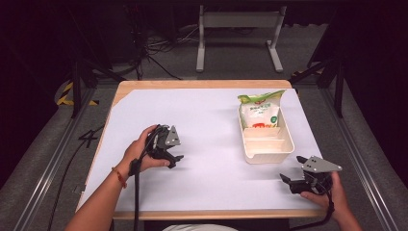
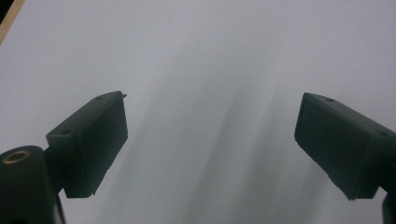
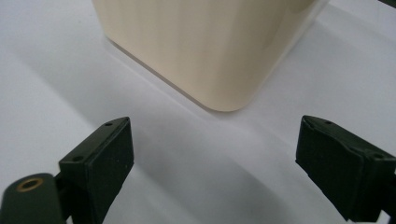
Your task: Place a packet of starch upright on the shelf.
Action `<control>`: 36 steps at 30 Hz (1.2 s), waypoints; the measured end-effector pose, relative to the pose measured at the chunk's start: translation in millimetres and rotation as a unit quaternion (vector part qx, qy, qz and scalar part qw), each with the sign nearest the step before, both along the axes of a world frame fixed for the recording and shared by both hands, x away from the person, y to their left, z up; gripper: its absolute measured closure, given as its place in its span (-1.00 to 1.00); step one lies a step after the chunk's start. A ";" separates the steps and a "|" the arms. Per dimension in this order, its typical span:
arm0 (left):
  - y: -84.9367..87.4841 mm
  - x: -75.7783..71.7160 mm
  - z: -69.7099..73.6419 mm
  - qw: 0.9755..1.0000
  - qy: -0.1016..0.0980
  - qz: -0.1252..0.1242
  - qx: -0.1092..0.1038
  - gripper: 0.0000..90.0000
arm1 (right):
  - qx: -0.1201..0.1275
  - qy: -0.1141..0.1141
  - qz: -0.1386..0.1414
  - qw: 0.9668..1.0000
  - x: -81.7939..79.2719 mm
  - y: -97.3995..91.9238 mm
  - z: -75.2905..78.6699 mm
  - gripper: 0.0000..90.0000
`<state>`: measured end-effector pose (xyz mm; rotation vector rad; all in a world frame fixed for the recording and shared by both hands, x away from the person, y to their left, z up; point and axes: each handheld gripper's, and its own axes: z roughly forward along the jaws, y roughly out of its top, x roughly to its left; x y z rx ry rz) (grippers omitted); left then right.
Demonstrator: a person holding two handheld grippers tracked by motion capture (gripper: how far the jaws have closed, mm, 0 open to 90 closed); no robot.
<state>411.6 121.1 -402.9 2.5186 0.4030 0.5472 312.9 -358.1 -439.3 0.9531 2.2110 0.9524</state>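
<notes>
I am holding my left gripper (image 1: 177,159) and right gripper (image 1: 292,169) wide and empty, the right nearing the cream tray (image 1: 267,155) containing a bag (image 1: 260,113).

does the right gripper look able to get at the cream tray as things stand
Probably yes. The right gripper sits just off the near right corner of the cream tray, its jaws open and aimed at that corner, with bare white table cover between them. The bag stands at the tray's far end.
</notes>
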 end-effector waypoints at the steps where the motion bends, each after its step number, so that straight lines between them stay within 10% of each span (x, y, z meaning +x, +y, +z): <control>1: 3.3 -1.4 -0.7 1.000 -0.001 0.000 -0.005 -0.77 | 0.000 0.000 -0.001 1.000 0.0 -0.2 0.1 -0.75; 13: 56.8 -33.3 -11.0 0.998 -0.030 0.026 -0.051 -0.81 | -0.001 -0.001 -0.001 1.000 -0.3 0.5 0.8 -0.75; 23: 88.1 -53.0 -22.5 0.991 -0.039 0.076 -0.104 -0.86 | -0.002 -0.002 0.000 1.000 -0.6 1.3 1.3 -0.75; 34: 122.3 -62.6 -35.0 0.978 -0.024 0.120 -0.169 -0.86 | -0.005 -0.001 0.000 1.000 -0.7 3.0 1.8 -0.76; 36: 129.0 -64.2 -35.3 0.971 -0.022 0.131 -0.200 -0.86 | -0.004 -0.003 0.001 1.000 -0.8 3.1 1.9 -0.76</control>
